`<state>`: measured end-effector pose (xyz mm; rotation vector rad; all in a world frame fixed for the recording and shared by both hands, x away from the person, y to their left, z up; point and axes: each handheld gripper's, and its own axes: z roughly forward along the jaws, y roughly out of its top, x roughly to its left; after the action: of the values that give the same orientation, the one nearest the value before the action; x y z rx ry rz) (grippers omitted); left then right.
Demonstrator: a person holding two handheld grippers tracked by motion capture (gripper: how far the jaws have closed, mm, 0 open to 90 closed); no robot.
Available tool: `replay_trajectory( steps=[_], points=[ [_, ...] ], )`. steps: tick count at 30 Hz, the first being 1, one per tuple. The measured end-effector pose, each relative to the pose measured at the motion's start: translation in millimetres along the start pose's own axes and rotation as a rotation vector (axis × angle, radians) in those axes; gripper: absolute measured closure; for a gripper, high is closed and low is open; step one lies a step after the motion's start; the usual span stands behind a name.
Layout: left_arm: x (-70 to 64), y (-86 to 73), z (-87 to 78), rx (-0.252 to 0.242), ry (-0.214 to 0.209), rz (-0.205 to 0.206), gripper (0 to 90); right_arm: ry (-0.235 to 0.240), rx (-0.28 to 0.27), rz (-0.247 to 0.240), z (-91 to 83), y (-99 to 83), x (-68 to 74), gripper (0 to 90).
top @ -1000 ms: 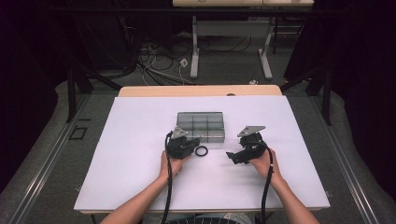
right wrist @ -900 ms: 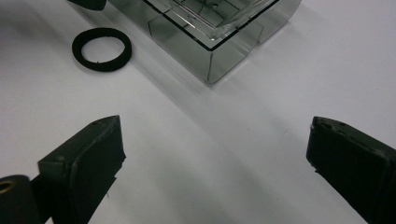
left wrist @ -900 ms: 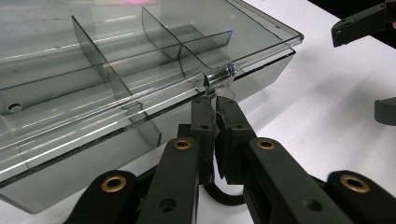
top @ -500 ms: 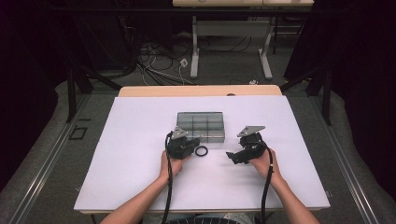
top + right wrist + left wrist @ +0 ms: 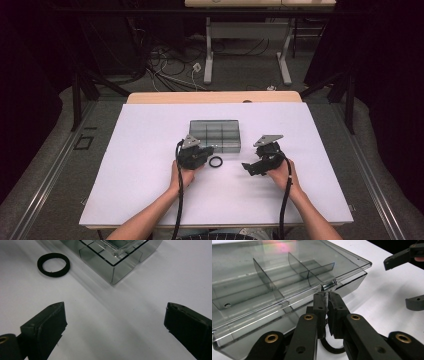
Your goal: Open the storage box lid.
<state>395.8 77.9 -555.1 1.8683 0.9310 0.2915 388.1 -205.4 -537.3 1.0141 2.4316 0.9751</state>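
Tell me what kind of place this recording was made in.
Probably a lab or recording studio, not a home: a white-topped table ringed by dark curtains, loose cables on the floor, and another desk's metal legs behind it.

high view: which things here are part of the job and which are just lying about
In the job:
- clear compartment box, its lid tab pinched by the left gripper
- black ring, on the table beside the box
- right gripper, open above the table

Lying about:
- cables on the floor
- desk legs behind the table
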Motion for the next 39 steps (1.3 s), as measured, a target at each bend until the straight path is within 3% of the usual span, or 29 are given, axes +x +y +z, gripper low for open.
replay_trajectory(
  steps=[18, 24, 31, 39],
  points=[
    [-0.4, 5.7, -4.1, -0.013, 0.004, 0.029, 85.1, -0.037, -0.075, 0.001, -1.0, 4.2, 2.1, 9.7],
    [-0.5, 7.0, -5.6, -0.020, 0.002, 0.023, 85.2, -0.065, -0.114, 0.032, 0.7, 8.1, 3.9, 23.5],
    [0.7, 10.0, -8.9, -0.032, 0.005, 0.032, 86.2, -0.114, -0.153, 0.033, 5.1, 19.1, 5.5, 35.8],
    [0.6, 10.4, -9.1, -0.035, 0.003, 0.027, 86.1, -0.153, -0.144, 0.009, 14.3, 33.0, 5.9, 48.7]
  ],
)
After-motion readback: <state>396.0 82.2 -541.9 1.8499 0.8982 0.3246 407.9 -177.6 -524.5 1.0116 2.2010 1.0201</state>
